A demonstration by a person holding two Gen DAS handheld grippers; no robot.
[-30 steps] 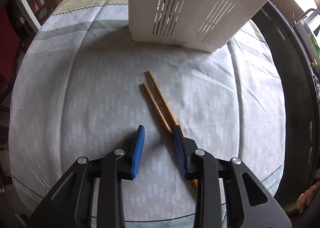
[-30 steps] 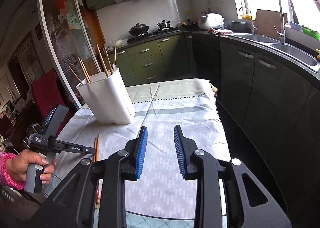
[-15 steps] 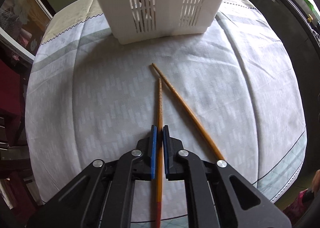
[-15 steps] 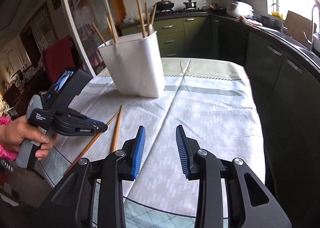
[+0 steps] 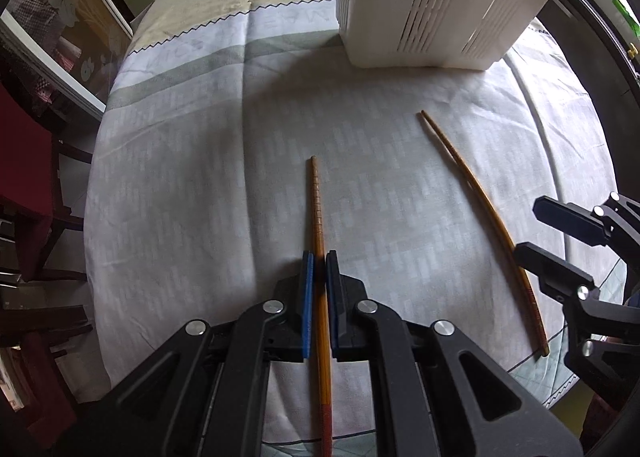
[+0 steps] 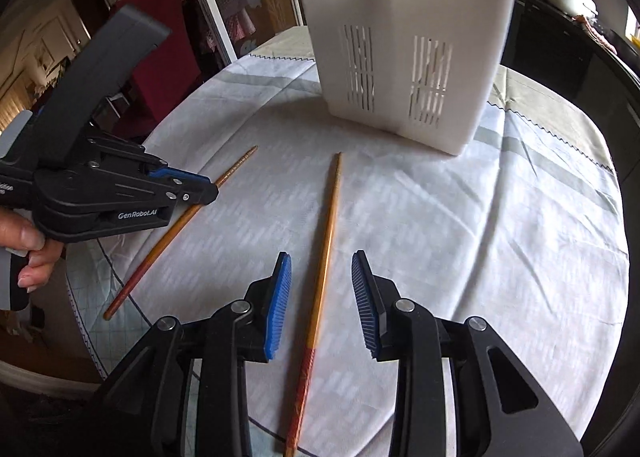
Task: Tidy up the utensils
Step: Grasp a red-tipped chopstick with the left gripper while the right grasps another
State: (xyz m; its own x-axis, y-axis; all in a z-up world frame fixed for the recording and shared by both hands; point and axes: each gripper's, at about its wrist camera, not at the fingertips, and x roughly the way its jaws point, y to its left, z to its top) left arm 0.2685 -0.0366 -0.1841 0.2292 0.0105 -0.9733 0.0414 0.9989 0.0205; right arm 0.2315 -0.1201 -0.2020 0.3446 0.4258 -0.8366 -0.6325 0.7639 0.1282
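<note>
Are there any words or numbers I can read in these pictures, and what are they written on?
"GenRobot.AI": white letters on the black side of the left gripper, seen from the right wrist camera.
Small white print at the far left edge of that same gripper: cut off and too small to read.
Nothing readable on the white utensil holder, the chopsticks or the tablecloth.

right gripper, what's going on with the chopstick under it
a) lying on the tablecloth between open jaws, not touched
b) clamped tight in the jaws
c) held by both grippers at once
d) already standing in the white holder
a: the right gripper has its blue pads apart on either side of the chopstick, which lies flat on the tablecloth.
</note>
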